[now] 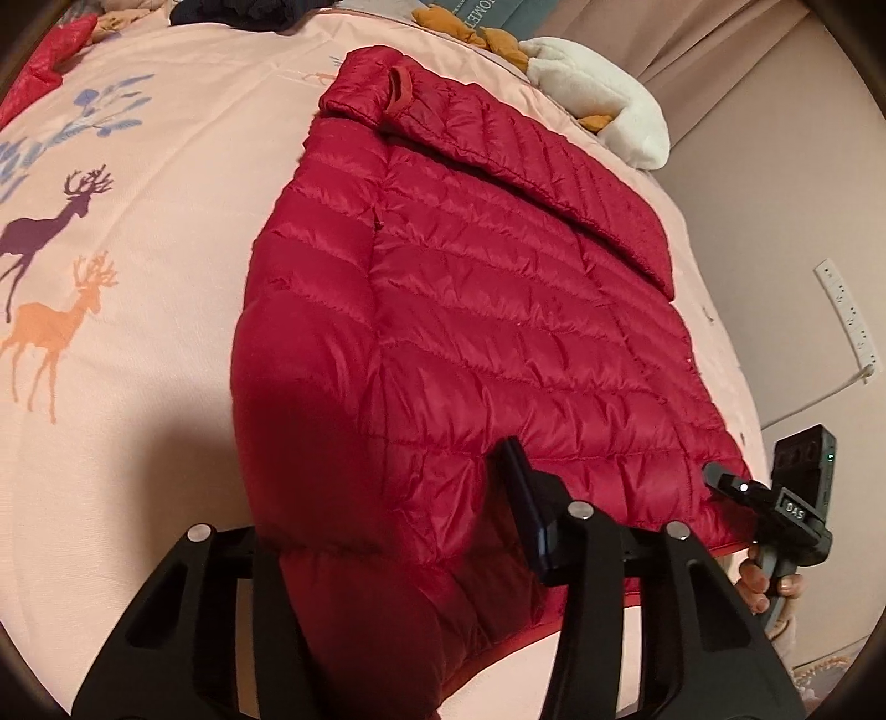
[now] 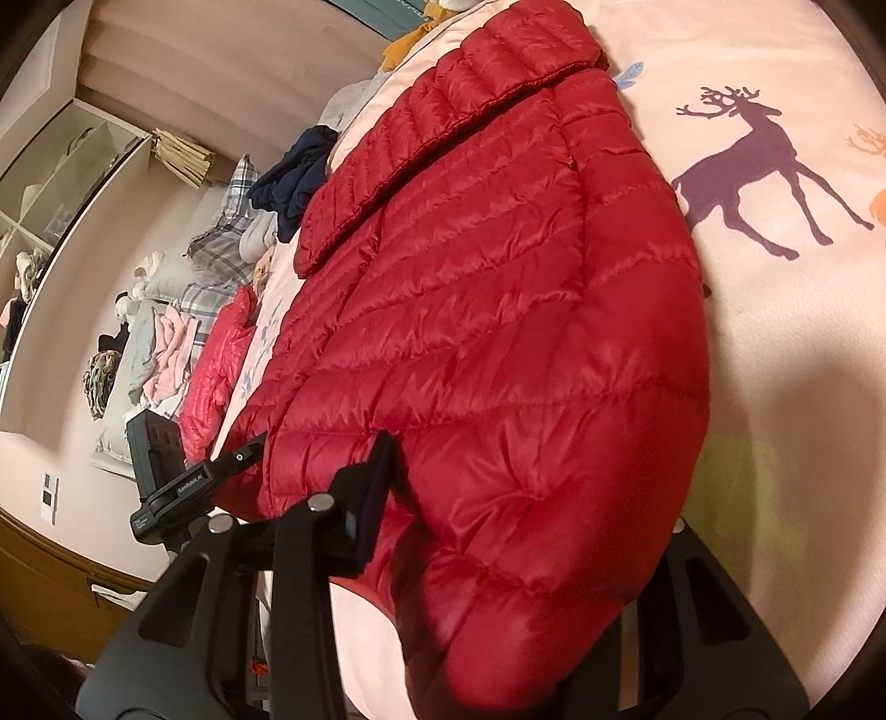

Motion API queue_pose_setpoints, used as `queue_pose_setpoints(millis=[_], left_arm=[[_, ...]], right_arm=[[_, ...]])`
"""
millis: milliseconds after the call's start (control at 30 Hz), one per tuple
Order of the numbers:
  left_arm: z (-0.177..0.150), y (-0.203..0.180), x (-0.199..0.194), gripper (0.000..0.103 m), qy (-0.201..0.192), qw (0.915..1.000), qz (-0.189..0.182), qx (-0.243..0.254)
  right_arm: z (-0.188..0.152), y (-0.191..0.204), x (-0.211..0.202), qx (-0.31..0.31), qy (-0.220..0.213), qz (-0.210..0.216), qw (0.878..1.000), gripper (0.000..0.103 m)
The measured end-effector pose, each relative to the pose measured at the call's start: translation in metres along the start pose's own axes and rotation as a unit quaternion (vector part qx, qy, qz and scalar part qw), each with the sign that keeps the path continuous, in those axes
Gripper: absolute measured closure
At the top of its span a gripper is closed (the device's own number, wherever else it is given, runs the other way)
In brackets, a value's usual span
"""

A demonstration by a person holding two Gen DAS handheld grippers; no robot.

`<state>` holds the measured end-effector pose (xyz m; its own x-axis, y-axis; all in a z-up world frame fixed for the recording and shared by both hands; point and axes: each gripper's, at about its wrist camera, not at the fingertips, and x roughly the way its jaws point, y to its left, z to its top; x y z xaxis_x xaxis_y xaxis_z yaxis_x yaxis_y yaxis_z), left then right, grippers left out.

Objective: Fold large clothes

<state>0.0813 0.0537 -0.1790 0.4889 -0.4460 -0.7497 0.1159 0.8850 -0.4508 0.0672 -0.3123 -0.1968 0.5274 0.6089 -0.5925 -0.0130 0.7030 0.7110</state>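
The red down jacket (image 1: 487, 310) lies flat on the pink deer-print bedspread (image 1: 144, 232), its near hem bunched between both grippers. The left gripper (image 1: 387, 515) has its jaws pinching that hem; the right gripper (image 2: 531, 509) likewise. Only the right wrist view shows shelves (image 2: 50, 183) and piled clothes (image 2: 160, 354) left of the jacket.

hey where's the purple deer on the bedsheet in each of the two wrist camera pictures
Left wrist view: the purple deer is at the far left edge, left of the red down jacket, just above an orange deer.
Right wrist view: the purple deer is at the upper right, right of the jacket.
Shared landmark: the jacket's collar.
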Motion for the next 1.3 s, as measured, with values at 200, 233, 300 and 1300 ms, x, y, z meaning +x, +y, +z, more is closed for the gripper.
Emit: queue_pose_setpoints(millis=[200, 233, 300, 1300], left_arm=[[-0.002, -0.002, -0.004, 0.066, -0.010, 0.9998, 0.018, -0.002], [-0.002, -0.002, -0.004, 0.067, -0.011, 0.9998, 0.018, -0.003], [-0.002, -0.002, -0.006, 0.073, -0.014, 0.9997, 0.019, -0.004], [-0.004, -0.021, -0.029, 0.087, -0.056, 0.9979, 0.022, 0.025]], right_arm=[[-0.001, -0.001, 0.000, 0.001, -0.006, -0.003, 1.000, 0.067], [-0.002, -0.001, 0.000, 0.001, -0.007, -0.004, 1.000, 0.068], [-0.002, -0.001, 0.000, 0.000, -0.008, -0.005, 1.000, 0.068], [-0.003, 0.009, -0.009, -0.028, -0.028, 0.000, 0.999, 0.081]])
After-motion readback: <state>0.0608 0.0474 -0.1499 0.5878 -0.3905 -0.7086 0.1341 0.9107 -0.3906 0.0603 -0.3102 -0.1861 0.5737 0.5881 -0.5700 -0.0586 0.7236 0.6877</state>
